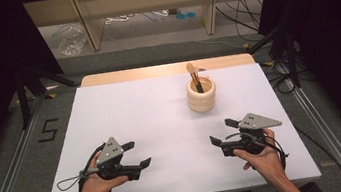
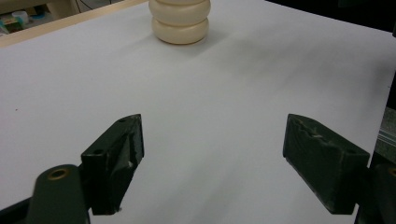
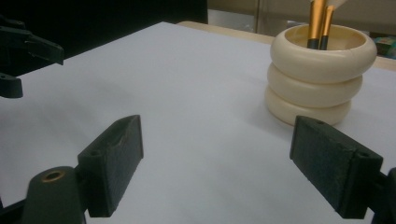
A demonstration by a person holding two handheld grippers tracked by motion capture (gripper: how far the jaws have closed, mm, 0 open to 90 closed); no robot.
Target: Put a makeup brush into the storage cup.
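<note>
A cream ringed holder [image 1: 201, 94] stands on the white table [image 1: 163, 127] toward the back right, with two orange-handled brushes [image 1: 194, 76] upright in it. It also appears in the left gripper view as the holder [image 2: 180, 21] and in the right gripper view as the holder [image 3: 317, 74] with the brushes [image 3: 319, 23]. My left gripper [image 1: 136, 154] rests near the front left, open and empty. My right gripper [image 1: 223, 132] sits near the front right, open and empty, some way in front of the holder. Its jaws stand wide apart [image 3: 219, 172]; so do the left gripper's [image 2: 215, 163].
The other gripper's black jaws [image 3: 23, 51] show at the left edge of the right gripper view. A wooden strip [image 1: 165, 70] borders the table's far edge. Beyond it lie floor cables [image 1: 243, 20] and wooden frame legs [image 1: 87, 22]. Metal rails [image 1: 324, 130] run along both sides.
</note>
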